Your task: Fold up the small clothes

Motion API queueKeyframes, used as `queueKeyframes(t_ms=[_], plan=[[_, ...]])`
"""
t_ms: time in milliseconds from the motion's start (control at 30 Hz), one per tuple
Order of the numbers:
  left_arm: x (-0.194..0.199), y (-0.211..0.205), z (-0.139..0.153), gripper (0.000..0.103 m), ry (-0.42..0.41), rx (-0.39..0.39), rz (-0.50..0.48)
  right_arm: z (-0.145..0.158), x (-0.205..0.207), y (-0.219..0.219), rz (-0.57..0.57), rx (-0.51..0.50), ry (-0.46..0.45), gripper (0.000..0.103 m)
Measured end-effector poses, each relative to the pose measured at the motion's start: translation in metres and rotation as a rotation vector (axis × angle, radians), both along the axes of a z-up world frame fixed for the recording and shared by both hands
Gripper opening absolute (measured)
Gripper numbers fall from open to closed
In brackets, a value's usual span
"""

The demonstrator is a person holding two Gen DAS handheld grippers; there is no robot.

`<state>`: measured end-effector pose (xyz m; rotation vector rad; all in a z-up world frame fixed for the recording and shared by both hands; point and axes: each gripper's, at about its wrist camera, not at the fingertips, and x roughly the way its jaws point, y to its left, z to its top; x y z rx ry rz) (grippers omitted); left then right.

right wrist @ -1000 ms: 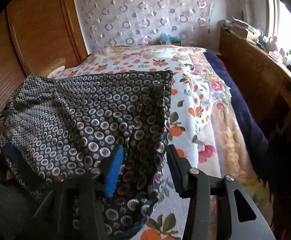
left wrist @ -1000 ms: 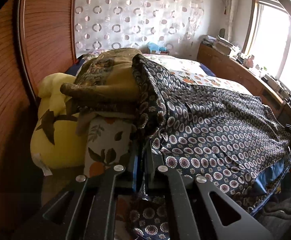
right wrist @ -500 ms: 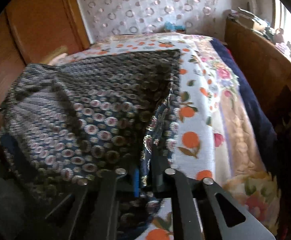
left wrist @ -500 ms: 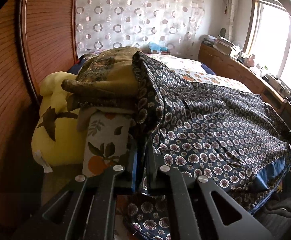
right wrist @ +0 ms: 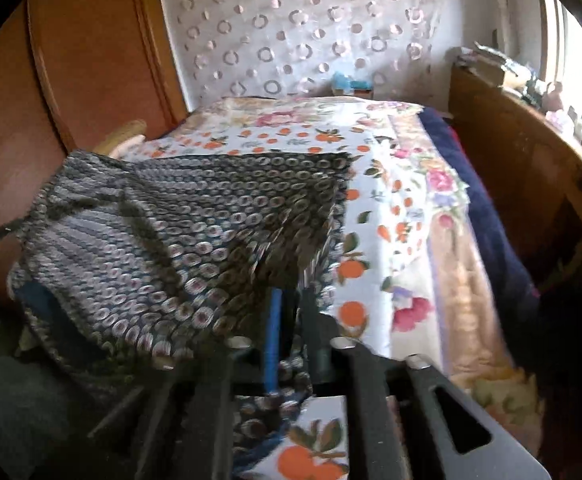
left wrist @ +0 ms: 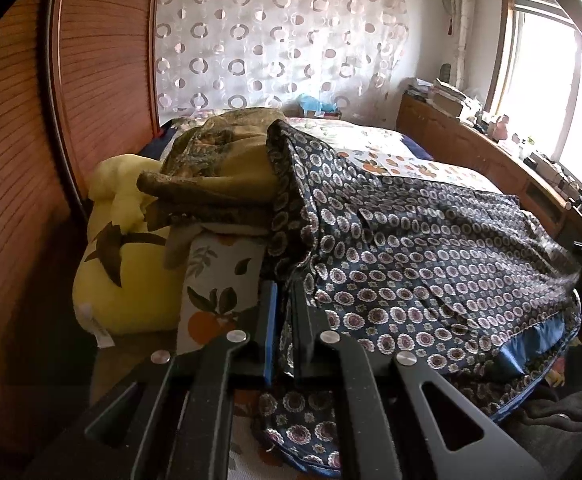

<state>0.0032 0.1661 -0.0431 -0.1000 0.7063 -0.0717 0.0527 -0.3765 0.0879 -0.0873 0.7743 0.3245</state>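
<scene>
Cloth is the whole matter: a dark navy garment printed with small pale ring-and-flower medallions [left wrist: 411, 248] lies spread across the near part of the bed, on a white bedcover with oranges and pink flowers [right wrist: 375, 236]. Its near edge spills over the bed's side.

The left gripper [left wrist: 285, 320] is closed tight on the garment's near left corner, with fabric pinched between the blue pad and the black finger and a flap hanging below. From there the garment runs away to the right of those fingers.

The right gripper [right wrist: 293, 320] sits at the opposite near corner, and in its view the garment [right wrist: 195, 216] extends to the left. Its jaws have just been opening. A visible gap stands between the blue pad and the dark finger. Cloth still hangs between them, but the pads do not appear to press on it.

So the garment's long axis runs side to side, from one gripper to the other, and its far straight edge lies flat toward the curtained wall. Judging from this, only the left hand has real hold. The right is just as near its corner but probably must pinch again before both corners can be carried over to the far edge.

A folded olive-brown patterned pile [left wrist: 219, 168] touches the garment's far left corner, so that side has little room.
</scene>
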Motion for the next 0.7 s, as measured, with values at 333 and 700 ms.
queueKeyframes(t_ms=[333,700], plan=[[0.001,-0.013,0.0,0.075,-0.032,-0.007,-0.02,-0.007,0.102,0.018,-0.021,-0.016,-0.011,0.05],[-0.002,-0.018,-0.027,0.075,0.034,-0.02,-0.019,-0.037,0.206,0.029,-0.08,0.051,0.107,0.006]])
